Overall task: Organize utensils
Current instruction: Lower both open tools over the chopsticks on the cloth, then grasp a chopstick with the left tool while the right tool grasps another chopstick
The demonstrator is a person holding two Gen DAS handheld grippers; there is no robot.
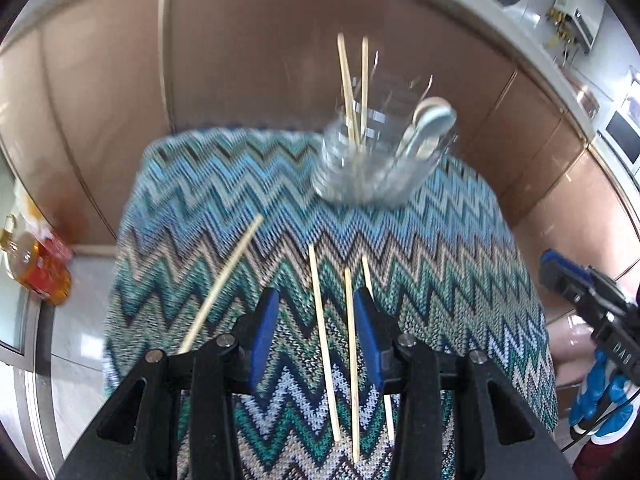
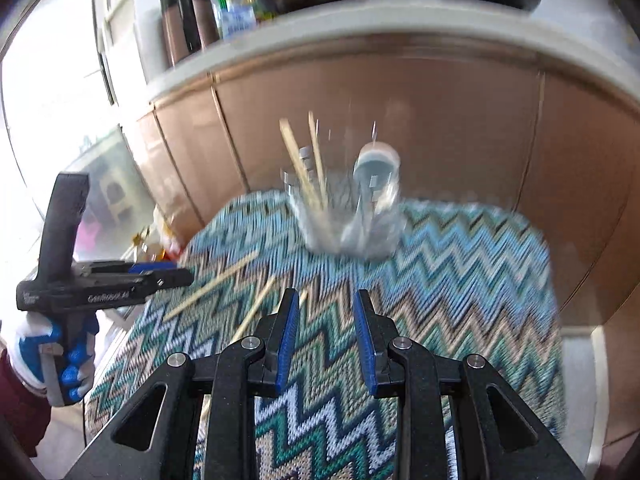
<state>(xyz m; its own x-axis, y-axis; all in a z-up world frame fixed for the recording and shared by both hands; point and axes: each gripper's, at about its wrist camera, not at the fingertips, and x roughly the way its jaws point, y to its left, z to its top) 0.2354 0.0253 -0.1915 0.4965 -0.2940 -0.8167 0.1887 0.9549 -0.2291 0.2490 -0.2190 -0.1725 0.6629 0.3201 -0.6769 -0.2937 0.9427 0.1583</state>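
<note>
Clearly, both the left gripper (image 1: 316,332) and right gripper (image 2: 326,340) hover wide, holding nothing. Loose chopsticks (image 1: 325,344) lie near on the zigzag cloth (image 1: 460,248); the glass holder (image 1: 372,168) stands far. A hasty pinch could roll them off the edge.

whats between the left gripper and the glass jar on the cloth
Left wrist view: only bare zigzag cloth separates the left gripper from the glass jar. Loose chopsticks lie between and beside its open fingers, short of the jar.
</note>
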